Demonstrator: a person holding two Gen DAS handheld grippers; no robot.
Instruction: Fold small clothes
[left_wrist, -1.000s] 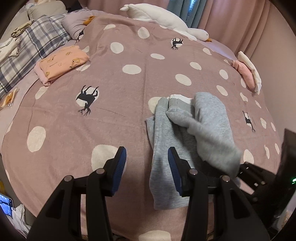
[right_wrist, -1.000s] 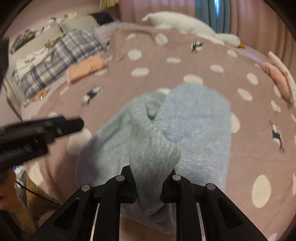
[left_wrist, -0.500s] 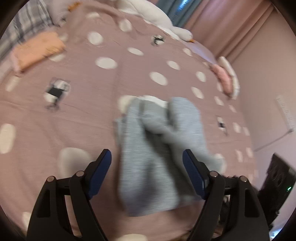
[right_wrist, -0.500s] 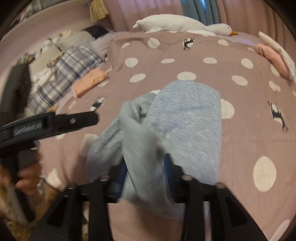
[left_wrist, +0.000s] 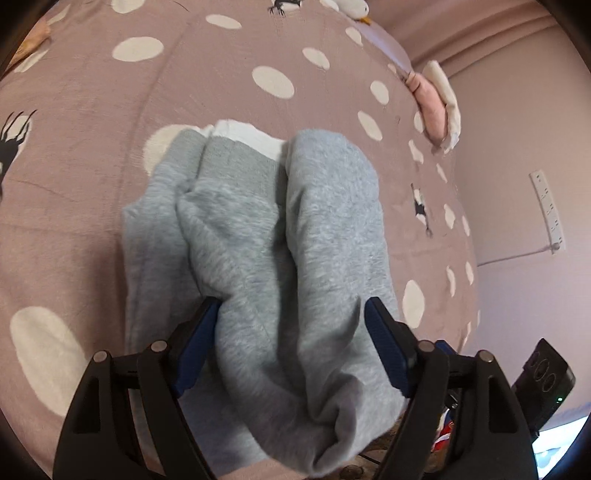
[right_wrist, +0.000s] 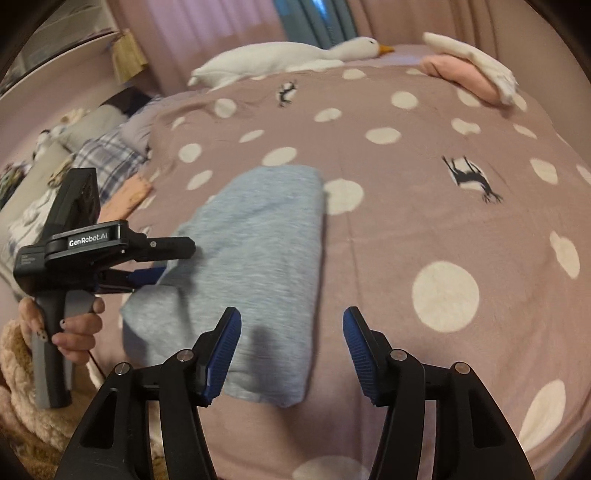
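A small grey garment lies folded lengthwise on the pink dotted bedspread, a white lining showing at its far end. It also shows in the right wrist view. My left gripper is open, its blue pads on either side of the garment's near end. It shows from the side in the right wrist view, at the garment's left edge. My right gripper is open and empty, just above the garment's near right corner.
A white goose plush lies at the far end of the bed. Folded pink and white clothes sit at the far right. A folded peach garment and plaid bedding lie at the left. A wall socket strip is at the right.
My right gripper has opened and let go of the grey garment's end, which now lies folded over. My left gripper has opened wider and moved right, over the garment's near end.
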